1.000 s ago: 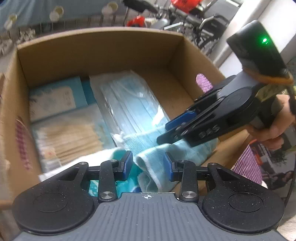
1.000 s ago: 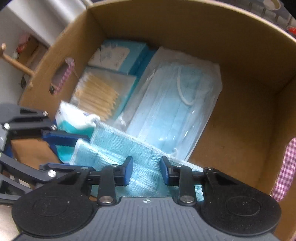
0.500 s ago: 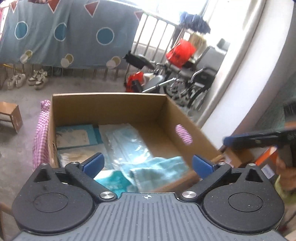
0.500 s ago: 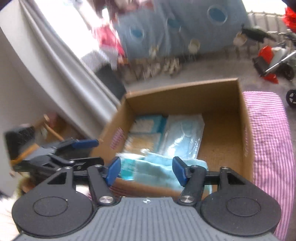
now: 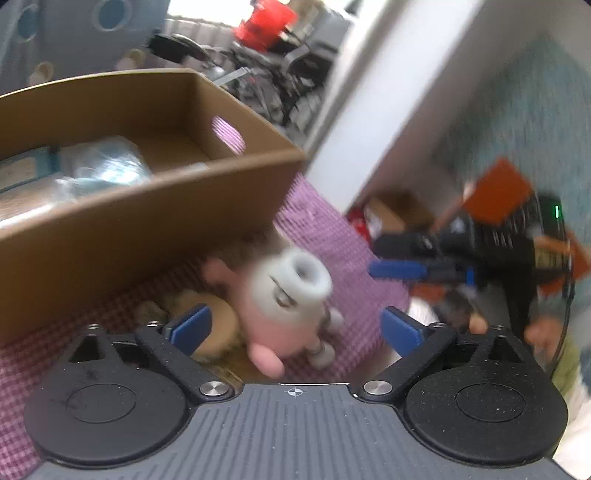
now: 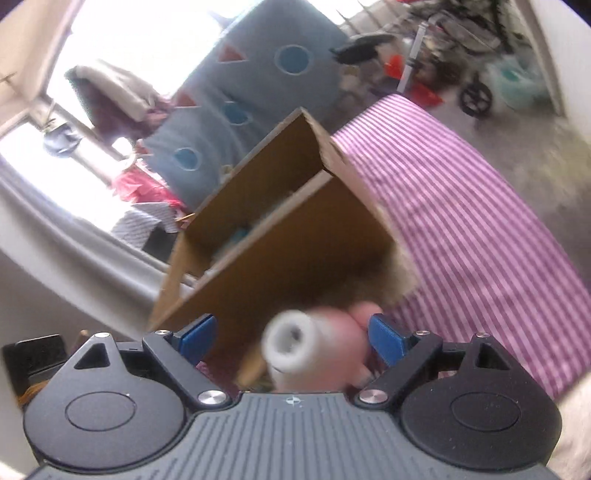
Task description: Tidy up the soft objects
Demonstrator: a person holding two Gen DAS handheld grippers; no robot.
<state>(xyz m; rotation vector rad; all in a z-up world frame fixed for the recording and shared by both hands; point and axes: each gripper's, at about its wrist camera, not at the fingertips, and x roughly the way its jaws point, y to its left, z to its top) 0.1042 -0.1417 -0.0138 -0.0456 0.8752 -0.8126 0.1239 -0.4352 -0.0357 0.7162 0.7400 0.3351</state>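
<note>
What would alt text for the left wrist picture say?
A pink and white plush toy lies on a pink checked cloth beside a cardboard box, between the left gripper's open blue fingers. The right gripper shows at right, blurred.

Both wrist views close, sharing plush toy, box.

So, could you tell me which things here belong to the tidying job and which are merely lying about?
Part of the job:
- pink and white plush toy, on the checked cloth outside the box
- tan soft toy beside it
- cardboard box, already holding blue packets

Just lying about:
- wheelchair
- patterned blue sheet
- red item in the background
</note>
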